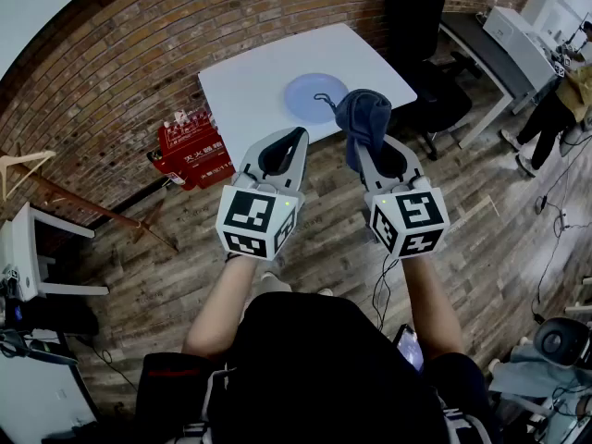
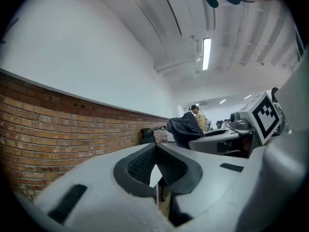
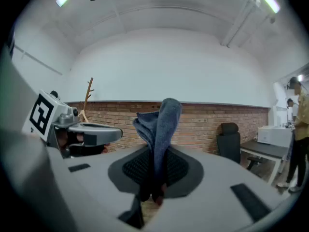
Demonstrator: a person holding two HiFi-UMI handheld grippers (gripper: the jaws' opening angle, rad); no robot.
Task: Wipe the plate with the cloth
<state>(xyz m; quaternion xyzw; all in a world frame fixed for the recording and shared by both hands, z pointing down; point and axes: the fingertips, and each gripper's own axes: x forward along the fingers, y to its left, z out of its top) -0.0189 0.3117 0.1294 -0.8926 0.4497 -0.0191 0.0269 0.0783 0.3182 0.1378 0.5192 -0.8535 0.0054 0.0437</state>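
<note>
The right gripper [image 3: 155,173] was clamped on the cloth [image 3: 163,124]. The dark blue fabric was pinched low between the pads and stood up in a bunched fold above the jaws. The left gripper [image 2: 157,158] had its jaws closed together at the tips with nothing between them. In the head view both grippers were held side by side at mid-frame over the wooden floor, and the cloth's upper end overlapped the near edge of the white table [image 1: 250,86] in the upper middle of the frame. The pale blue plate [image 1: 310,95] lay flat on that table, just up and left of the cloth, and nothing was touching it.

By my judgement the cloth was in hand and the wiping itself had not begun; this was the carry toward the plate. The next move would call for bringing the right gripper forward and down until the loose fold of cloth, not the jaw tips, pressed on the plate's face, then sweeping across it. The left gripper could steady the rim if the plate slid
</note>
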